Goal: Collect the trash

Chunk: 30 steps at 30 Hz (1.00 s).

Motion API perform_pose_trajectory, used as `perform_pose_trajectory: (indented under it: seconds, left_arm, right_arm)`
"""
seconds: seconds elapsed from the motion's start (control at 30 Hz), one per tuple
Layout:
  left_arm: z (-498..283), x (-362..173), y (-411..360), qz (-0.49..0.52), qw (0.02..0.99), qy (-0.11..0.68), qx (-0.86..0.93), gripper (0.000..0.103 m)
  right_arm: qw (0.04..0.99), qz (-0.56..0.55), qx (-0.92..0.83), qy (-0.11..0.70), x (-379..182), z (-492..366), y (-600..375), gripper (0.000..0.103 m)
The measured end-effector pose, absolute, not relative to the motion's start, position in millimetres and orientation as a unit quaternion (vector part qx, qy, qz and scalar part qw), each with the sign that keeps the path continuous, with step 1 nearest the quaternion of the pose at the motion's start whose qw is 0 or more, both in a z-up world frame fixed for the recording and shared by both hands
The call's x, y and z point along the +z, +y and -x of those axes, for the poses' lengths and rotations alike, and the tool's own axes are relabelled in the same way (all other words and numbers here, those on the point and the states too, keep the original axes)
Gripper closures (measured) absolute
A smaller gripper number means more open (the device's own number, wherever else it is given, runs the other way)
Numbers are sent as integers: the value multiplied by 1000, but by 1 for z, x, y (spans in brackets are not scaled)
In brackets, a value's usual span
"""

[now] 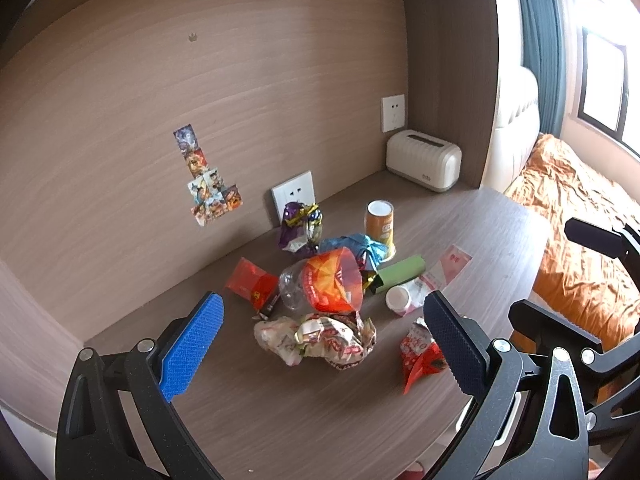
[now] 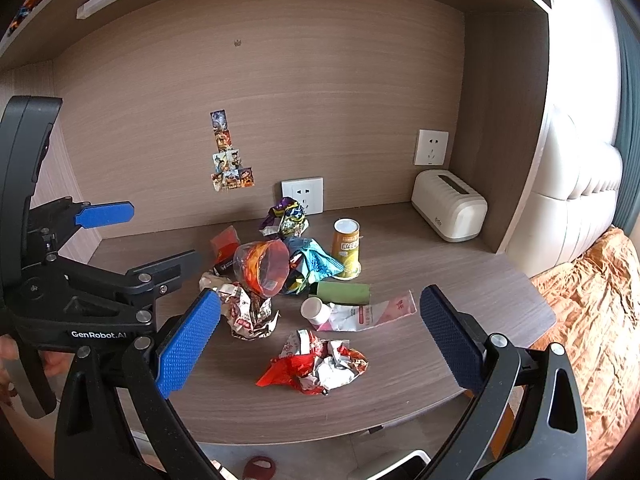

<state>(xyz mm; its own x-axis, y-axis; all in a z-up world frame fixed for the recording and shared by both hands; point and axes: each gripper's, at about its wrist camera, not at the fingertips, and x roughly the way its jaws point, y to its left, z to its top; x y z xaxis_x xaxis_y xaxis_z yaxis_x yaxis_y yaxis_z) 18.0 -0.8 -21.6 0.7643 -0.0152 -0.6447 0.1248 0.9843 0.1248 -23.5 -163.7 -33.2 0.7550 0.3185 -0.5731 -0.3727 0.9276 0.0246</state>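
A pile of trash lies on the wooden desk (image 1: 280,420): a crumpled white-and-red wrapper (image 1: 320,340), a clear bottle with an orange label (image 1: 324,284), a red wrapper (image 1: 420,354), a white bottle (image 1: 400,300), a green tube (image 1: 400,274), a yellow can (image 1: 380,226) and a purple wrapper (image 1: 298,226). My left gripper (image 1: 320,308) is open and empty above the near side of the pile. My right gripper (image 2: 320,304) is open and empty, with the red crumpled wrapper (image 2: 320,366) just below and between its fingers. The left gripper (image 2: 144,236) also shows at left in the right wrist view.
A cream tissue box (image 1: 424,164) stands at the desk's back right corner. Wall sockets (image 1: 294,194) and stickers (image 1: 204,180) are on the back panel. A bed with an orange cover (image 1: 580,248) lies to the right of the desk edge.
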Motion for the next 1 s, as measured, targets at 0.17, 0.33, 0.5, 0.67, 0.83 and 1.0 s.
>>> perform_pose_trajectory:
  seconds: [0.17,0.33,0.5,0.67,0.83,1.0]
  left_arm:
    - [-23,-33,6,-74,933,352,-36,4]
    - [-34,-58,16,-54,923,379,-50,4]
    - [-47,-92,16,-79,915,391,-59,4]
    - [-75,-131,14,-107,898,422,-67,4]
    - [-99,-162,15,-117,882,449,-83,4]
    - [-114,-178,13,-132,875,454,-106,4]
  right_arm:
    - [933,49,183,305,-41,21,-160,3]
    - [925,63,177,329,-64,15,-154,3]
    - [914,56,166,365,-91,5,-154,3]
    - [895,39,155,416,-129,-14,-154,3]
    - [881,39,147,448,-158,-30,-144,3]
    - [874,50,134,464,-180,-42,-132,3]
